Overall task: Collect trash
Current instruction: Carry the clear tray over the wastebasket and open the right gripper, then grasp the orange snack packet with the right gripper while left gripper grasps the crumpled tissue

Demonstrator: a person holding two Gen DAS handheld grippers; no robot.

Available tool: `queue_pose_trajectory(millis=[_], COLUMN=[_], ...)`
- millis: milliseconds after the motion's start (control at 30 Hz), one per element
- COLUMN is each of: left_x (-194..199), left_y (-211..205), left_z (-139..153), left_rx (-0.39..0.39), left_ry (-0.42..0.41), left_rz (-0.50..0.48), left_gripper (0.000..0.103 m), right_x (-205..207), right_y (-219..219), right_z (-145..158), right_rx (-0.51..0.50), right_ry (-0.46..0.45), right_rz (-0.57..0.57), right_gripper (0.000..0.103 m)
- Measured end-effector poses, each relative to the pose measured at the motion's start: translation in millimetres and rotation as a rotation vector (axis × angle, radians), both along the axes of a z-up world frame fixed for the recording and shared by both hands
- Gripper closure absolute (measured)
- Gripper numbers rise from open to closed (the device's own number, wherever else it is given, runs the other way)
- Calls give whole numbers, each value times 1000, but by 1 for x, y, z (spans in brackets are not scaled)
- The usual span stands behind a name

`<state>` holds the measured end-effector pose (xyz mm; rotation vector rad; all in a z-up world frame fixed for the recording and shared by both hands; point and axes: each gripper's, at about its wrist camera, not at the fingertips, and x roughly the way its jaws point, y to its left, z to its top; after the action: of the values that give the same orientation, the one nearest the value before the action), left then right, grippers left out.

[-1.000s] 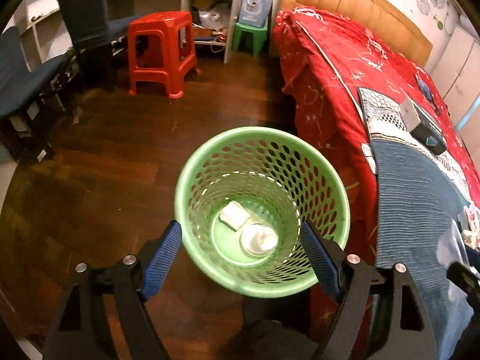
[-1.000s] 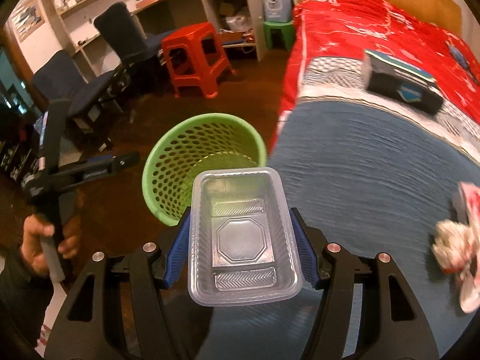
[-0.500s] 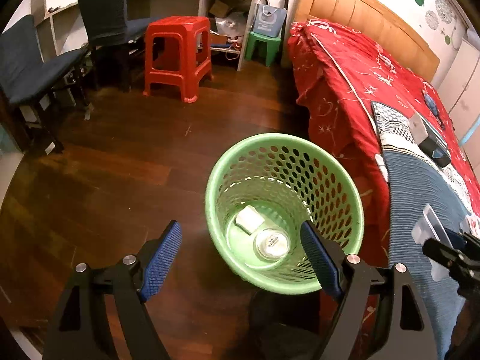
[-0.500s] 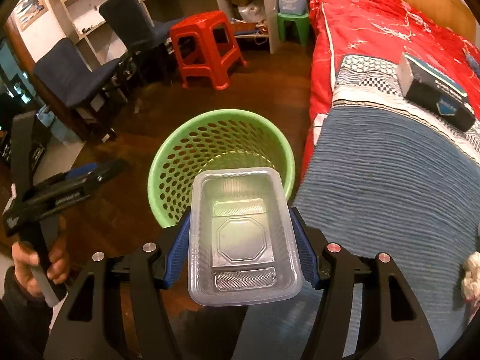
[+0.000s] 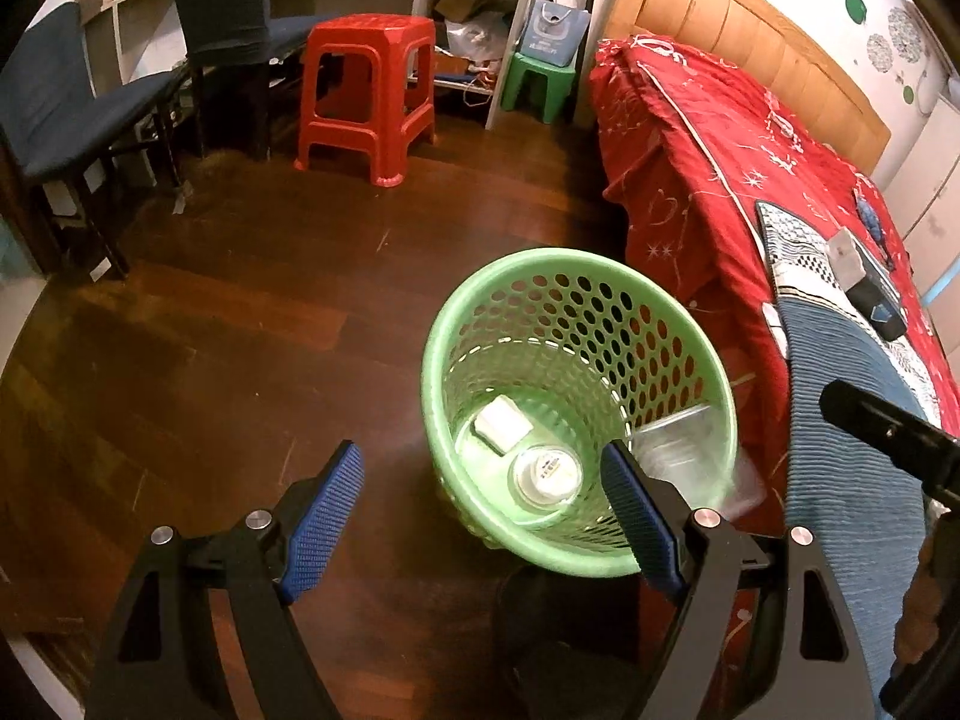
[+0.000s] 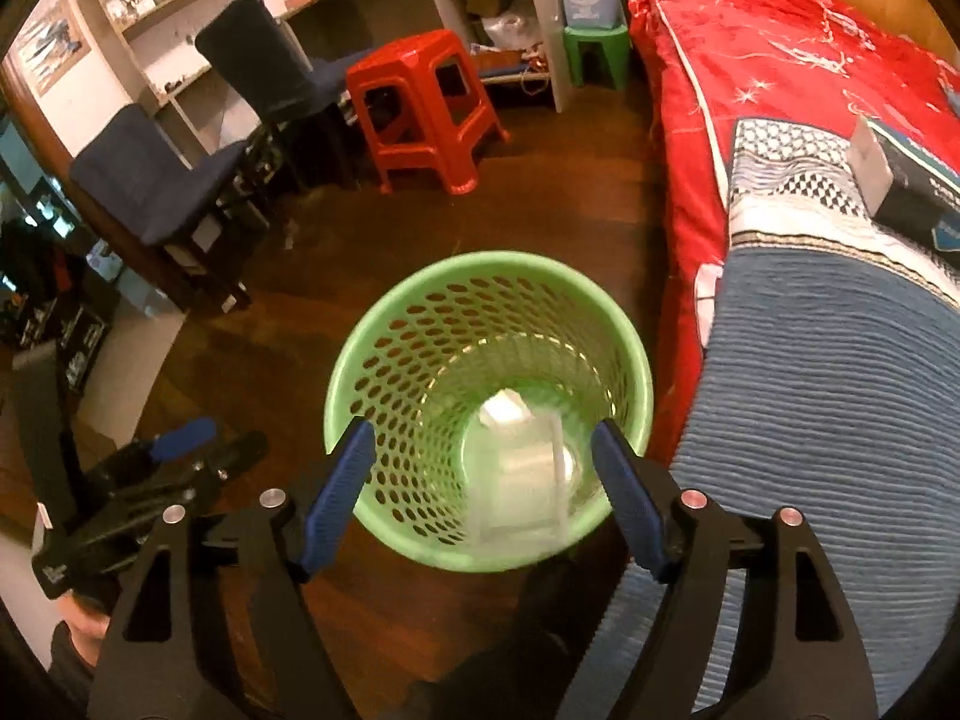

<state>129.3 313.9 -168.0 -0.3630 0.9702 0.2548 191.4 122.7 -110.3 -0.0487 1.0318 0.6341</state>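
A green perforated waste basket [image 5: 576, 276] [image 6: 384, 354] stands on the wooden floor beside the bed. My right gripper [image 6: 483, 447] hangs over its mouth with its jaws opening; the clear plastic container [image 6: 519, 480] [image 5: 678, 450] has left the pads and is falling, blurred, into the basket. On the basket's bottom lie a white wad [image 5: 503, 423] and a round lid [image 5: 545, 473]. My left gripper [image 5: 480, 468] is open and empty, just left of the basket, its right finger overlapping the rim.
A bed with a red quilt [image 5: 708, 138] and blue blanket [image 6: 828, 396] runs along the right, a dark box [image 6: 912, 180] on it. A red stool [image 5: 366, 90], green stool [image 5: 537, 84] and dark chairs [image 6: 156, 192] stand on the floor behind.
My right gripper moved over the basket and let the clear container go; it now drops inside. The left gripper shifted a little left of the basket, still open.
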Motion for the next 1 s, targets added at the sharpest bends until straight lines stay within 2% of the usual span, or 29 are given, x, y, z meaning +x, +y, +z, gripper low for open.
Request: queue_pose_trajectory(millis=[300, 700, 1000], left_x=[-2, 1, 4], left_y=[-35, -121, -180], left_z=[25, 66, 76], left_rx=[16, 24, 27], left_ry=[-34, -87, -87], left_rz=[-56, -206, -320], left_gripper=[24, 23, 22], right_x=[-25, -82, -103], right_y=[-48, -180, -295], right_z=[29, 51, 66], right_rx=[30, -7, -34], right_ry=[-46, -126, -167], right_rz=[-43, -246, -459], right_gripper=[28, 26, 26])
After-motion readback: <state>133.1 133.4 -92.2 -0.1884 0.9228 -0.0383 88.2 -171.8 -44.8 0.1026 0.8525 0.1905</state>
